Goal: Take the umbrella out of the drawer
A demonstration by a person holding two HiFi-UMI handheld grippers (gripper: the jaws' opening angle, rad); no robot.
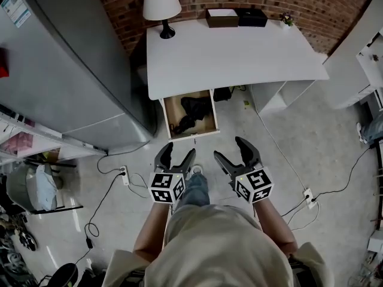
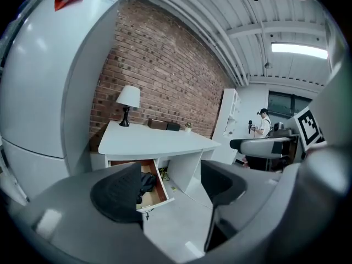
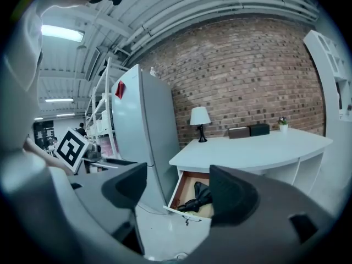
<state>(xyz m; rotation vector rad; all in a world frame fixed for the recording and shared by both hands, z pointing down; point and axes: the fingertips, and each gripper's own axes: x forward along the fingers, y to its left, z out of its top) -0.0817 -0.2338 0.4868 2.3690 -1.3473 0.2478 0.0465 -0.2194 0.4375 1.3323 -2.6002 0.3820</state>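
Note:
A black folded umbrella (image 1: 190, 113) lies in the open wooden-lined drawer (image 1: 210, 113) under the left end of the white desk (image 1: 233, 55). Both grippers hang over the floor in front of the drawer, apart from it. My left gripper (image 1: 178, 151) is open with nothing between its fingers, and so is my right gripper (image 1: 230, 149). In the left gripper view the left gripper (image 2: 170, 186) points at the drawer (image 2: 160, 187), and the umbrella (image 2: 147, 181) is partly hidden behind the left pad. In the right gripper view the right gripper (image 3: 176, 187) frames the drawer (image 3: 179, 188) and the umbrella (image 3: 197, 198).
A tall grey refrigerator (image 1: 72, 58) stands left of the drawer. On the desk are a lamp (image 1: 161, 5) and two boxes (image 1: 236, 18). Power strips and cables (image 1: 124, 175) lie on the floor. A person (image 2: 265, 126) stands far off to the right.

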